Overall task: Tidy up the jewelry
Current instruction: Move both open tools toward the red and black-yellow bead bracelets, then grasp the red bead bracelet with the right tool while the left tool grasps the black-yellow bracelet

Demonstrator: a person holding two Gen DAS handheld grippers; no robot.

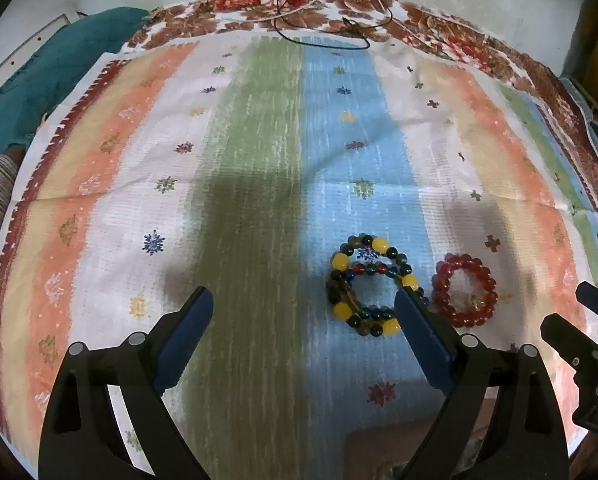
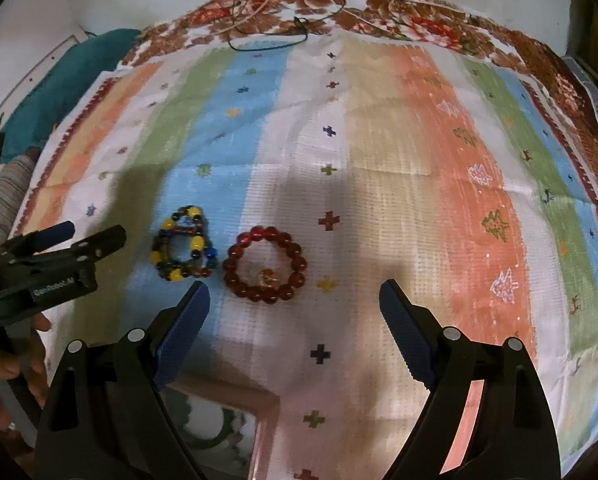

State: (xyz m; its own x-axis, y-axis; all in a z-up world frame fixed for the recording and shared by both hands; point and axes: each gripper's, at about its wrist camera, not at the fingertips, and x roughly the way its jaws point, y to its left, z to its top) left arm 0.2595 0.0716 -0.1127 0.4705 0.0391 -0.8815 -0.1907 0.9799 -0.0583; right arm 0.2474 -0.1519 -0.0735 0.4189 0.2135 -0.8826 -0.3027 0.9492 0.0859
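**Both grippers spread above two bracelets on the striped cloth**

I see the striped cloth [image 1: 259,160] filling the whole field under my tools, laid over a floral cloth [image 1: 339,4] whose edge shows far ahead of the fingers. A pink box [image 2: 223,400] sits close below my right gripper [image 2: 294,296], just behind its left finger.

My left gripper [image 1: 303,300] hangs with its blue-padded fingers [image 1: 187,336] spread wide, gripping nothing. My right gripper is likewise wide apart and empty.

The multicoloured bracelet [image 1: 371,284], a loose coil of yellow, dark and green beads, lies just ahead of my left gripper's right finger, whose tip overlaps its near edge in this view; I cannot tell whether they touch. The red bracelet [image 2: 265,269] lies just beside it. From the right wrist it sits ahead of the gap between my fingers, nearer the left one.

A thin dark cord [image 1: 323,36] trails across the far edge of the cloths.
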